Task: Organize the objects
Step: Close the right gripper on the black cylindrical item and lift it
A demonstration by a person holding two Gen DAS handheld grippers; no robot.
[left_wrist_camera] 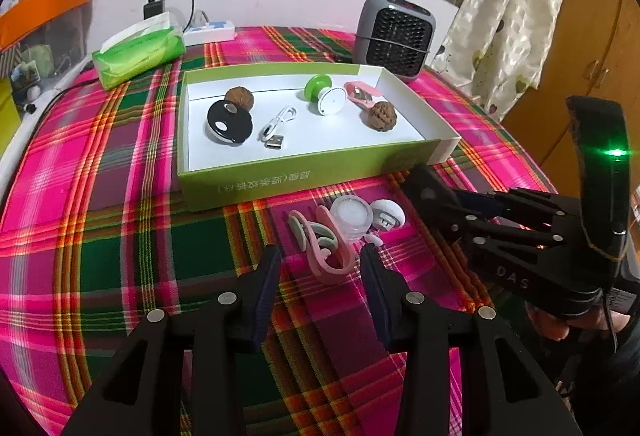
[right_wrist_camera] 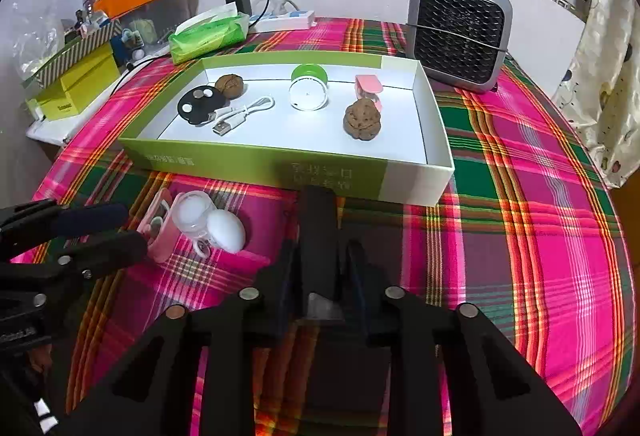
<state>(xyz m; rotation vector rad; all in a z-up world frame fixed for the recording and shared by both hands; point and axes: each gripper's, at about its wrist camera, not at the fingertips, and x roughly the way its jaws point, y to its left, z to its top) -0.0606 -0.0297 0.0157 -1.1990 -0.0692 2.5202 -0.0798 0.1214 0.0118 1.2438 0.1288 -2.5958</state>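
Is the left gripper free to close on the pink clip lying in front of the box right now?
Probably yes. The left gripper is open, its fingers either side of the pink clip, with only cloth between. The clear round jar touches the clip's far end and may get nudged.

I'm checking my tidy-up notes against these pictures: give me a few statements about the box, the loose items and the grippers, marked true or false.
1. Two walnuts lie in the box. True.
2. The USB cable lies outside the box. False: the USB cable lies inside it.
3. The left gripper is open. True.
4. The right gripper is empty. False: the right gripper is shut on a black object.
5. The clear jar sits in the box. False: the clear jar stands on the tablecloth in front of it.
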